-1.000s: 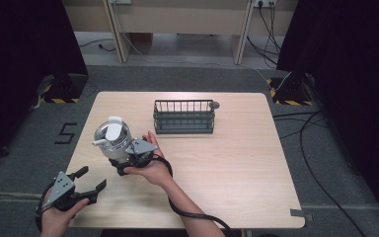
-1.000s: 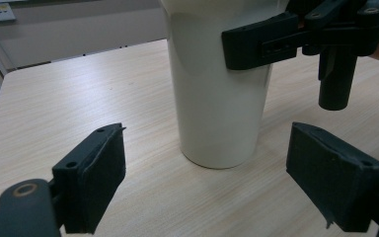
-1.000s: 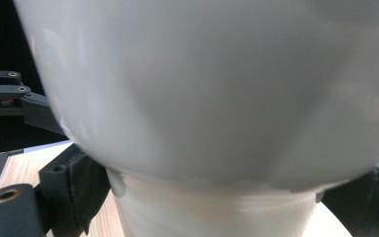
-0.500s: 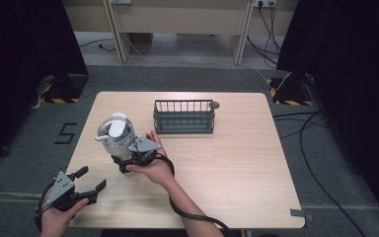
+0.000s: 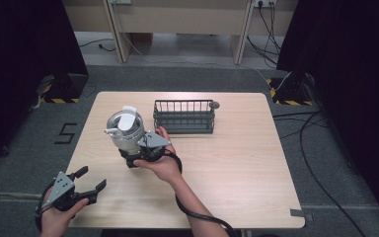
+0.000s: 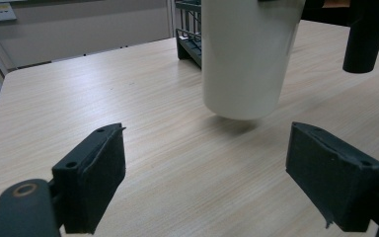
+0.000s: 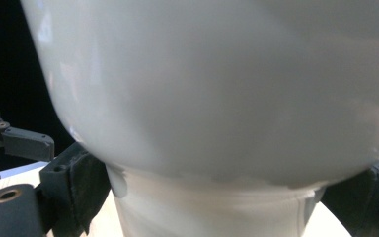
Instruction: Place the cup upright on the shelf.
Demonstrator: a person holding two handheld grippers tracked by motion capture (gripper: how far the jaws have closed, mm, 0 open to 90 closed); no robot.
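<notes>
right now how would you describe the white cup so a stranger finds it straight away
On the wooden table, look left of the dark wire basket. The white cup hangs just above the tabletop, clamped in the right gripper. It is the one pale, rounded thing there, with a lid and a flip spout on top.

My right gripper [image 5: 134, 148] has lifted the white cup [image 5: 125, 129] up off the table [image 5: 237, 163] and moved it toward the basket [image 5: 183, 116].
</notes>
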